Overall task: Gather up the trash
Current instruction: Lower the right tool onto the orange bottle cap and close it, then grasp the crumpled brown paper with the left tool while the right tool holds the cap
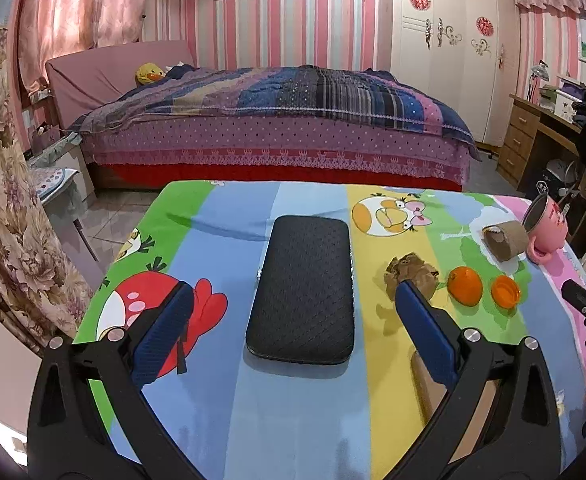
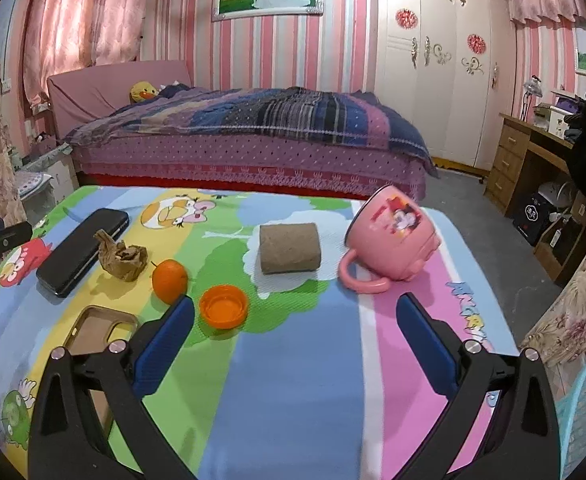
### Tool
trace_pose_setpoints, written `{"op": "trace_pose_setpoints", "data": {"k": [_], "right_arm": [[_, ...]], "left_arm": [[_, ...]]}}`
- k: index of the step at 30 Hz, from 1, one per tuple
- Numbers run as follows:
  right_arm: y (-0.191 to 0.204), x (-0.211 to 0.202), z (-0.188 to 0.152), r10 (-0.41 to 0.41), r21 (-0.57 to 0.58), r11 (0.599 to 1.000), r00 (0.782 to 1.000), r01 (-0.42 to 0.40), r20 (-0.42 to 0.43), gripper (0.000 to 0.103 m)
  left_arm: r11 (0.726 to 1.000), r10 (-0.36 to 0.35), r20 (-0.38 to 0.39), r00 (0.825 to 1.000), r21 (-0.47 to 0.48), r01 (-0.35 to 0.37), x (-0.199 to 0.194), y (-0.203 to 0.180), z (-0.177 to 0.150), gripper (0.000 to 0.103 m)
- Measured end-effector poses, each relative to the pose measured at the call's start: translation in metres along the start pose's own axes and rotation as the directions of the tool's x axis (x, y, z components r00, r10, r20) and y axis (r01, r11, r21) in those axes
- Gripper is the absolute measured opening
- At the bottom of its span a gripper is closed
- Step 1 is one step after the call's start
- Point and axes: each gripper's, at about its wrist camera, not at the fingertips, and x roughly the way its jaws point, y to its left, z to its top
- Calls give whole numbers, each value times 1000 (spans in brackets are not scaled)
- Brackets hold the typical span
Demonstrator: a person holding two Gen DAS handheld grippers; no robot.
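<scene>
A crumpled brown paper wad (image 1: 411,274) (image 2: 121,258) lies on the cartoon tablecloth (image 1: 221,400) (image 2: 293,360). Next to it sit an orange fruit (image 1: 465,285) (image 2: 169,276) and an orange bottle cap (image 1: 505,292) (image 2: 223,306). A brown cardboard roll (image 1: 507,240) (image 2: 289,253) lies further back. My left gripper (image 1: 295,300) is open and empty above a black case (image 1: 303,288) (image 2: 81,250). My right gripper (image 2: 295,314) is open and empty, in front of the roll and the cap.
A pink mug (image 2: 393,240) (image 1: 547,228) lies tipped on its side at the right. A brown phone case (image 2: 101,330) lies near the front left in the right wrist view. A light-blue basket (image 2: 585,408) stands beside the table's right edge. A bed (image 2: 245,140) is behind.
</scene>
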Motion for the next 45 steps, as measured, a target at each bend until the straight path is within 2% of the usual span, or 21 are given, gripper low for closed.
{"op": "trace_pose_setpoints", "data": {"k": [3,6,10,16,20,22,24,26,30,37,45], "right_arm": [[11,10,-2,8,-31,999,999,-9,-32,99],[21,20,-3,51,-49,997,997,-53,-55,99],[33,35,-4,13,-107,994,996,-22,-87,99],[42,56,2,27,-144,988,988,-50,-155,95],[48,74,4,53,-156,984,973,-90,-225,68],[51,78,3,81,-161,979,965,-124,-250,62],[50,79,3,101,-155,978,962,-143,-252,48],[49,79,2,121,-143,976,959,-161,-255,40],[47,77,3,133,-127,978,964,-165,-232,40],[20,56,1,62,-90,993,987,-76,-149,40],[-15,37,-3,22,-18,1000,996,-24,-82,40]], "left_arm": [[1000,-1,-13,1000,-16,0,5,5,-2,97],[999,2,-22,1000,-40,-3,9,12,-3,97],[997,2,-32,999,-73,-4,13,22,-4,97],[996,-4,-37,999,-94,0,16,25,-3,97],[997,-6,-35,999,-81,4,16,21,-3,97],[998,-1,-36,999,-69,-1,17,18,-4,97],[998,-5,-38,999,-70,2,18,17,-3,97],[997,-9,-40,999,-74,6,19,15,-3,97],[997,-17,-44,999,-76,13,20,10,-4,97],[998,-30,-50,998,-60,27,26,-2,-7,97],[996,-47,-26,999,-73,45,30,-24,-8,97]]}}
